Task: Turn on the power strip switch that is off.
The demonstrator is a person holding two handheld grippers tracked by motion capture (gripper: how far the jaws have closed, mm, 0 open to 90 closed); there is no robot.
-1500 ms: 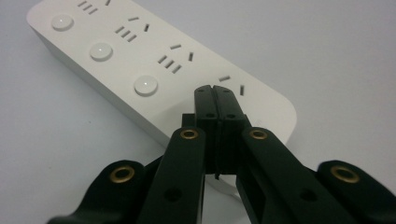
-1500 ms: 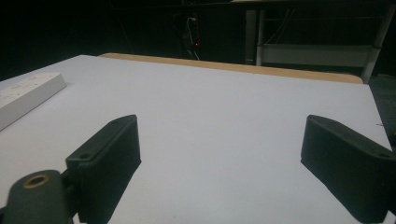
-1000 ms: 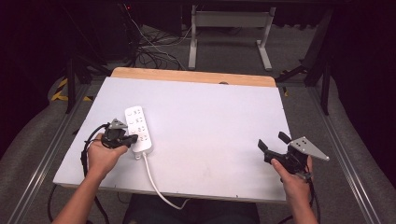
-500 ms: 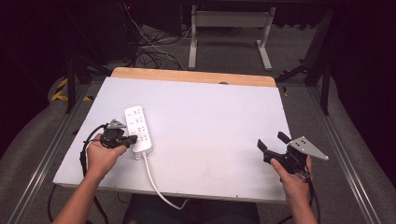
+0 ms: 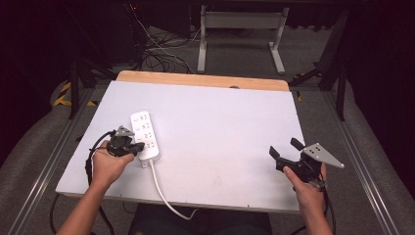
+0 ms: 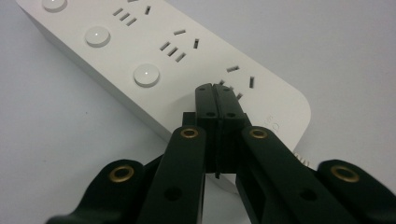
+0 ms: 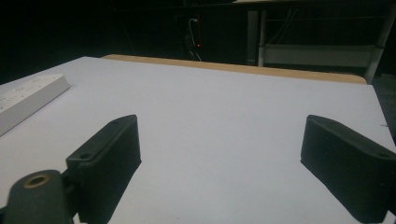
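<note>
On the left half of the white desk (image 5: pixel 220 127) lies a white power strip (image 5: pixel 145 135), its long side running away from the person and its cable (image 5: pixel 161 188) trailing off the near edge. The left tongs (image 6: pixel 215 89) are pressed together with nothing between them, and their joined tip sits at the nearest socket of the strip, close to the rounded end and beside the row of round buttons (image 6: pixel 146 75); whether the tip actually presses on the plastic I cannot tell. The right tongs (image 5: pixel 285 148) hang well apart from the strip over the bare right side of the desk, jaws spread wide and empty. The work in hand seems to be poking or pushing at the strip with the closed tip. The risk, as I judge it, is that nothing anchors the strip: a sideways push could slide or swivel it on the smooth surface, and the narrow tip could skid off the glossy face or catch in a socket slot.
</note>
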